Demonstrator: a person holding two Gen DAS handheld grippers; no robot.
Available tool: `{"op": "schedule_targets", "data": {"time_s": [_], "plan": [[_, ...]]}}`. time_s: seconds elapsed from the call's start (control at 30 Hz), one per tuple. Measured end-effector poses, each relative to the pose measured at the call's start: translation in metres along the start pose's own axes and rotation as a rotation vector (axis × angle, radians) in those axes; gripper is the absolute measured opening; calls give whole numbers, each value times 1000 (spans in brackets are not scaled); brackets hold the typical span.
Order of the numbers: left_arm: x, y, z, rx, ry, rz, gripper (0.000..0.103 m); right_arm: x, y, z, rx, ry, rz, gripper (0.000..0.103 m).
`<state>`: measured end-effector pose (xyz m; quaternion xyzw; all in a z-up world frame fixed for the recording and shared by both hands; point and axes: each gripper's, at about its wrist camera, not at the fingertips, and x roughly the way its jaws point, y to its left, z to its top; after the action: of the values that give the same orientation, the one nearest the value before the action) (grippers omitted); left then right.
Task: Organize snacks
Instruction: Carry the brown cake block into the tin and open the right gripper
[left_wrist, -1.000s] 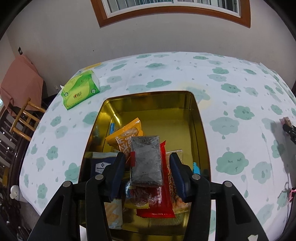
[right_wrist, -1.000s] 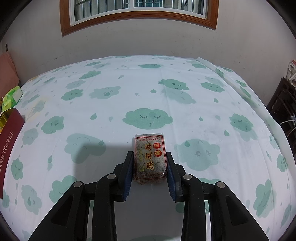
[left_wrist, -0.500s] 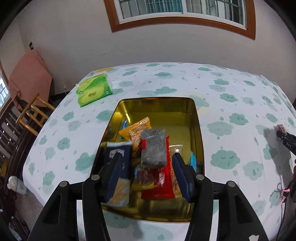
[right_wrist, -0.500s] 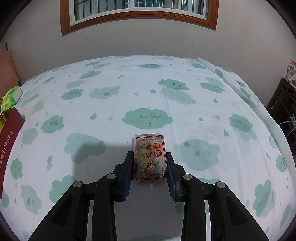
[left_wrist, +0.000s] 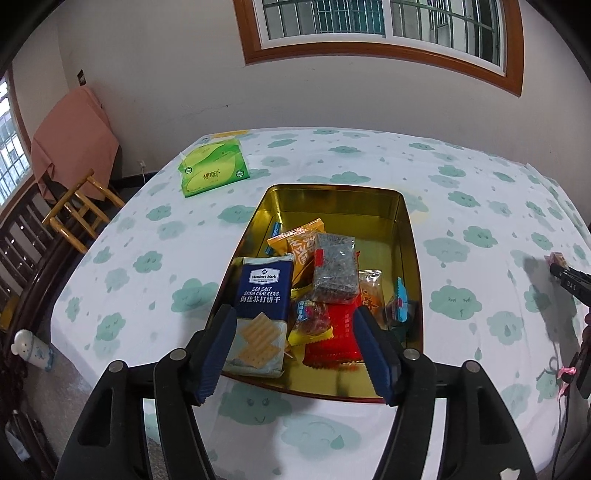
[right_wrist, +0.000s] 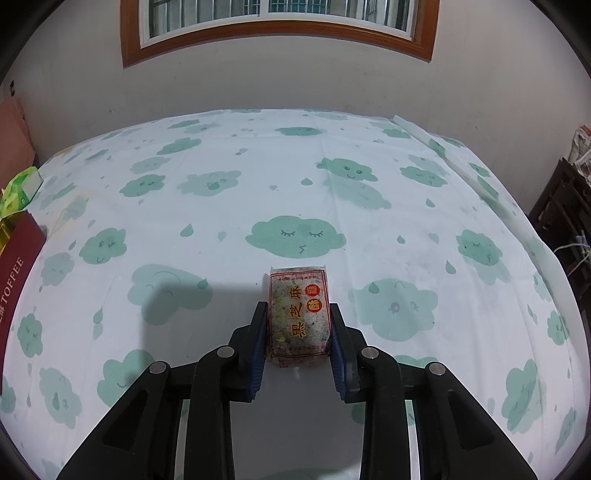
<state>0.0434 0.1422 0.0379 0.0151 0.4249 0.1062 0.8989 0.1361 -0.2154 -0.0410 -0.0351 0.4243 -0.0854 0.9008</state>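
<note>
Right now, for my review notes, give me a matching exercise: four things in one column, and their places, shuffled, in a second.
Things:
1. soda crackers pack
2. green tissue pack
3. sesame cake packet
4. grey sesame packet

Places:
A. between the right gripper pads
B. on the cloth beyond the gold tin
C. atop the pile in the tin
D. against the tin's left wall

Pairs: 1-D, 2-B, 3-A, 4-C

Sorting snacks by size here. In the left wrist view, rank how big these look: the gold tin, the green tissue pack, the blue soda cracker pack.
1. gold tin
2. and 3. unsure: blue soda cracker pack and green tissue pack look alike, and the crackers are nearer.
</note>
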Motion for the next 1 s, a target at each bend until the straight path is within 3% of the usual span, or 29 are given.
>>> {"op": "schedule_targets", "data": {"time_s": [0.2,0.43,0.73,1.0], "plan": [[0,4,-6,-10,4,0,67,-7,1,3,6,-7,6,30],[0,13,-10,-35,12,-6,70,-31,7,7,1,-57,79,30],[0,25,-13,-64,23,4,71,-50,50,-6,-74,-75,185,30],[-2,39,-19,-92,20,14,73,-60,89,-18,-149,-71,213,30]]}}
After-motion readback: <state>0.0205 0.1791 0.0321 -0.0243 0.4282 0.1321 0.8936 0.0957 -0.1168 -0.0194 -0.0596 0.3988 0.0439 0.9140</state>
